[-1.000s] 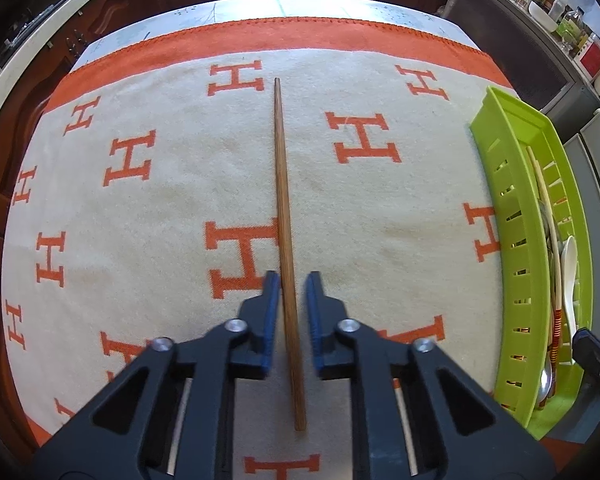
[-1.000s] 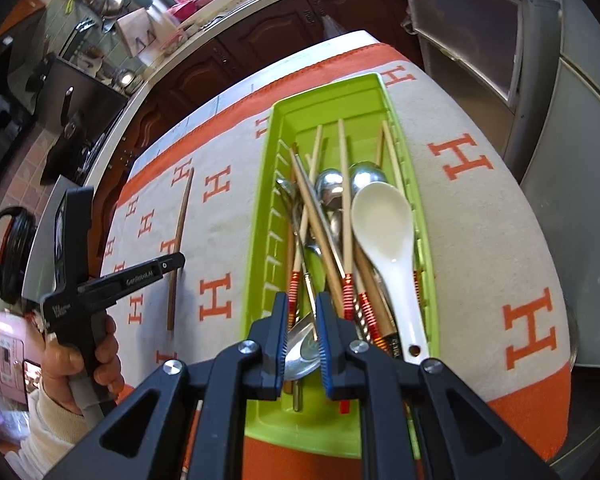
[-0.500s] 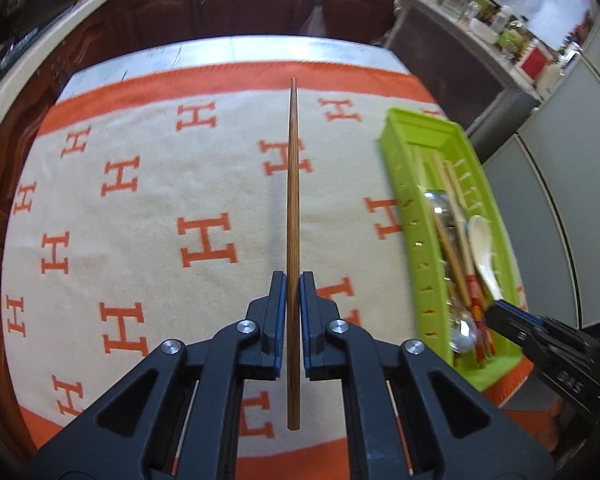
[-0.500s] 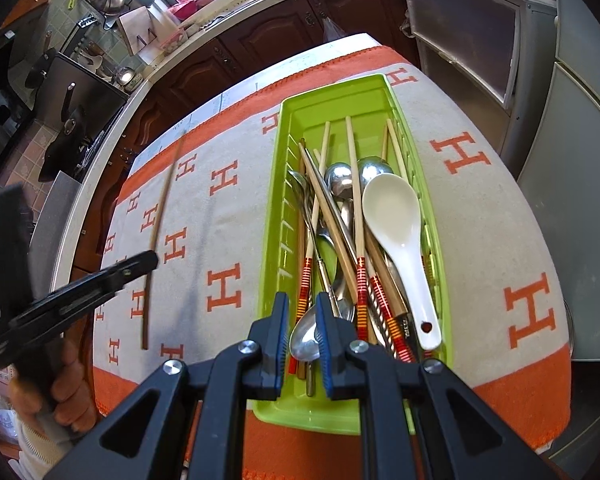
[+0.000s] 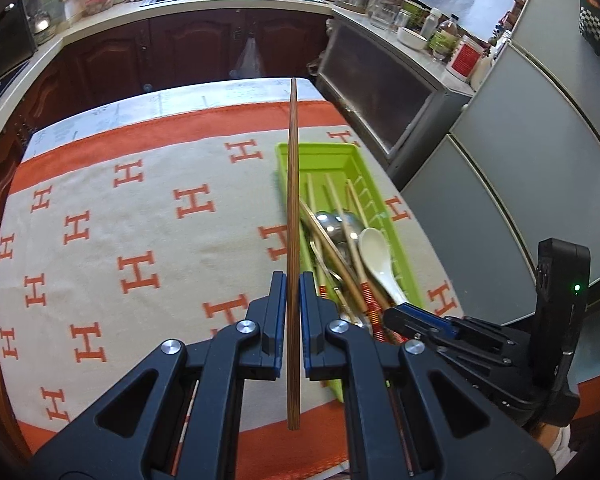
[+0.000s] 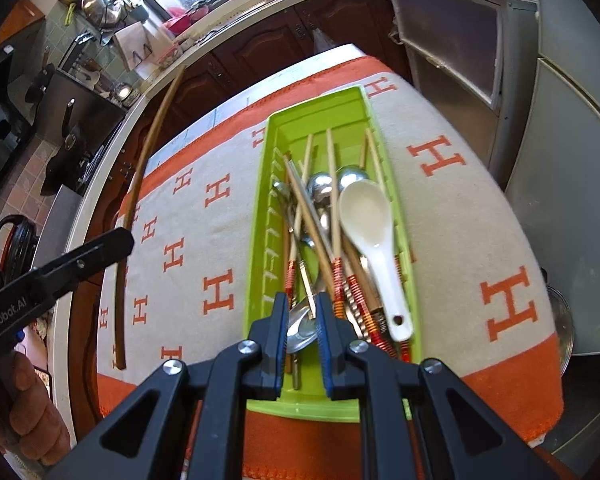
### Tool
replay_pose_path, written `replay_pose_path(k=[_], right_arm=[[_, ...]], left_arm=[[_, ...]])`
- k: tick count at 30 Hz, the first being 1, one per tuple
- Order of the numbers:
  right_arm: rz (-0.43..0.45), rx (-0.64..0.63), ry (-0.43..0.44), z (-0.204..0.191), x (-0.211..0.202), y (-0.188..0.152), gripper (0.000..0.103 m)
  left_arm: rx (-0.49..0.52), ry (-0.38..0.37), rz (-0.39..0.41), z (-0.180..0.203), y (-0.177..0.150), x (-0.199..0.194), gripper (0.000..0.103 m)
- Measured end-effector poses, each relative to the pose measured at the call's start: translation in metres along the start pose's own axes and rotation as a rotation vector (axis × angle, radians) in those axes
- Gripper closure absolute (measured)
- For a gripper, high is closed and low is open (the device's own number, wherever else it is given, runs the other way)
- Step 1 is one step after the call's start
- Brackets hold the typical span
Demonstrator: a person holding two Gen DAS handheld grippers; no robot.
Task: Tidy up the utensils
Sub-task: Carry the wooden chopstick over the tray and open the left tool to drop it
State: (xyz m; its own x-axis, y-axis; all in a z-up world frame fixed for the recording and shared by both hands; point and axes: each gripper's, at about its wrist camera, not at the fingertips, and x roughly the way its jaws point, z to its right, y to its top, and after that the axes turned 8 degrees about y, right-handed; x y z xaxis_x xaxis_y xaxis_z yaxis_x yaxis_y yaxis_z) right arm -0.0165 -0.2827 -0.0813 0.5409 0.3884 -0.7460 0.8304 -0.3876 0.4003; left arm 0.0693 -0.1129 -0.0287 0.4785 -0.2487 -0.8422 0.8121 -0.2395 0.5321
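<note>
Kitchen cabinets ring a table under an H-patterned cloth [image 5: 148, 216]. At left, the left gripper [image 5: 293, 300] is clenched on a chopstick [image 5: 293, 208], whose long axis runs from 6 to 12 o'clock along the fingers, clear of the cloth. The tray [image 5: 296, 152] of utensils lies at about 2 o'clock from it, its length roughly parallel to the stick. The right gripper [image 6: 303, 320] hovers over the tray's near end, jaws slightly apart, grasping nothing. A second ago the chopstick lay flat on the cloth with the jaws still open around it, the tray far right.
</note>
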Motion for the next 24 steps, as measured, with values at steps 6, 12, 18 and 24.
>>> replay_pose_path(k=[6,12,18,24], right_arm=[[0.064,0.011,-0.067,0.013,-0.018,0.013,0.089],[0.088,0.035,-0.07,0.029,-0.026,0.02,0.086],[0.086,0.04,-0.063,0.033,-0.024,0.022,0.083],[0.08,0.043,-0.066,0.037,-0.022,0.021,0.081]], left_arm=[[0.001,-0.043,-0.071,0.033,0.007,0.025,0.098],[-0.033,-0.061,-0.149,0.054,0.009,0.056,0.098],[-0.056,-0.035,-0.173,0.059,0.007,0.073,0.098],[0.02,-0.001,-0.178,0.069,0.002,0.074,0.058]])
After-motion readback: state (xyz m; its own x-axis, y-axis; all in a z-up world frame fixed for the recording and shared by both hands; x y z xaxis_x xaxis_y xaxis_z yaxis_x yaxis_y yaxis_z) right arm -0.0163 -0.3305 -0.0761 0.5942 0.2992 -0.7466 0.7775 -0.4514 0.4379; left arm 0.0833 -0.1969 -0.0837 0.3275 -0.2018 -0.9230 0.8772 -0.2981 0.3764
